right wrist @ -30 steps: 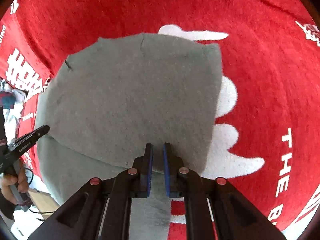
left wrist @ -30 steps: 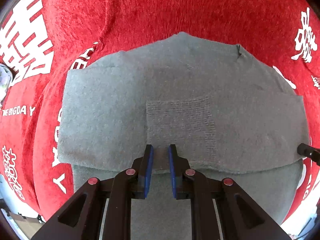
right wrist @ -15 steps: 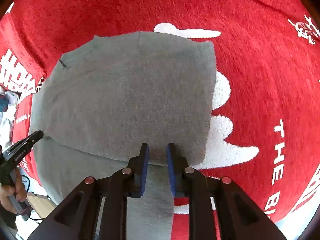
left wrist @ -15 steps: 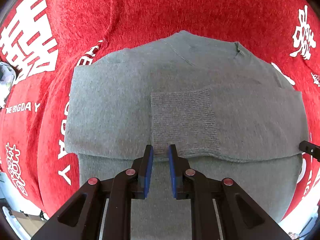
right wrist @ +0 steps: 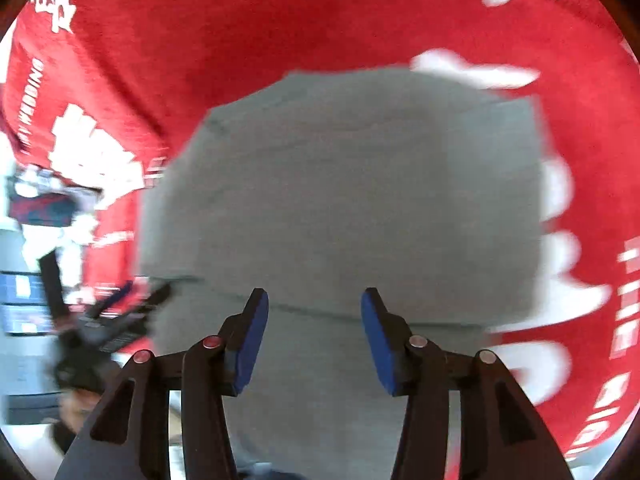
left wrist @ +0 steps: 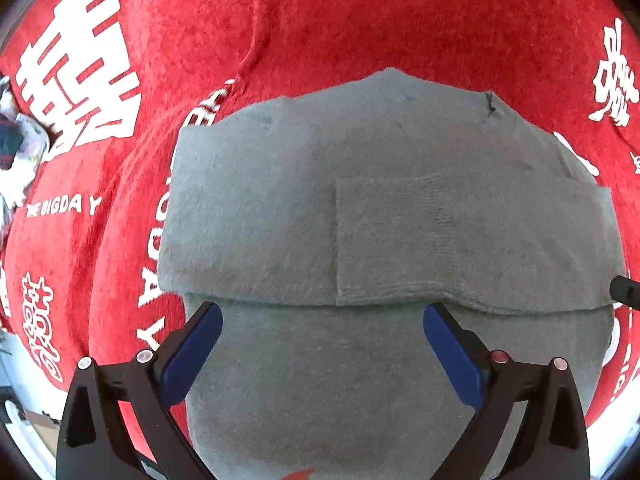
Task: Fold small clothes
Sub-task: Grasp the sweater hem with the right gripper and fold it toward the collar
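A grey knit garment (left wrist: 360,220) lies folded on a red cloth with white lettering (left wrist: 360,12). Its upper layer ends in a fold edge across the near part, with a lower grey layer running toward me. My left gripper (left wrist: 322,316) is open and empty, its blue pads just below that fold edge. In the right wrist view the same grey garment (right wrist: 340,200) fills the middle, blurred by motion. My right gripper (right wrist: 314,304) is open and empty over the near fold edge. The left gripper (right wrist: 120,312) shows at the left edge of the right wrist view.
The red cloth (right wrist: 320,20) spreads around the garment on all sides. A dark and white bundle (left wrist: 16,148) lies at the cloth's far left edge. The tip of the right gripper (left wrist: 624,292) pokes in at the right edge of the left wrist view.
Both grippers were shut on the garment's fold edge and have opened wide, letting it go. The folded layer now lies flat. The right wrist view has shifted and blurred.
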`<control>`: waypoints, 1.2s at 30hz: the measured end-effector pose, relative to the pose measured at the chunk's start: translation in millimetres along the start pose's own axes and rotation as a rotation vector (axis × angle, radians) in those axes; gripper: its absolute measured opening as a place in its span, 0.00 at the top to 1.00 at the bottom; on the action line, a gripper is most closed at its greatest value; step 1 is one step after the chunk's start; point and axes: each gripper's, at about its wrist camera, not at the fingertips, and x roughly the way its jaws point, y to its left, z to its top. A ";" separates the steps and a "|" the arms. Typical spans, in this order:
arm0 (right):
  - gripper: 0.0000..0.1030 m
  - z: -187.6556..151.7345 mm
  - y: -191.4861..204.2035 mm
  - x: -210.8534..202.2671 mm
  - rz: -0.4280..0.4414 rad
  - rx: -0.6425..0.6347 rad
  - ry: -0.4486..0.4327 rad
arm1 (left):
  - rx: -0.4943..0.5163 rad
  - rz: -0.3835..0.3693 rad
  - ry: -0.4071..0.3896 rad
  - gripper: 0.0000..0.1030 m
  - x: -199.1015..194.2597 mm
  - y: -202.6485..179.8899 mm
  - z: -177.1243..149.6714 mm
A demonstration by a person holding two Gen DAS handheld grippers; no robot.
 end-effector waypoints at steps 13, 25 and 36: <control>0.55 -3.4 36.6 120.9 0.410 0.436 0.144 | -0.123 -0.001 0.034 0.02 1.1 39.2 -9.7; 0.85 -4.3 55.6 109.3 0.243 0.212 0.208 | -0.163 -0.019 0.081 0.02 12.4 47.8 -19.3; 0.38 -8.2 -10.4 20.9 0.085 0.123 0.106 | -0.103 -0.050 0.107 0.02 11.9 28.2 -17.9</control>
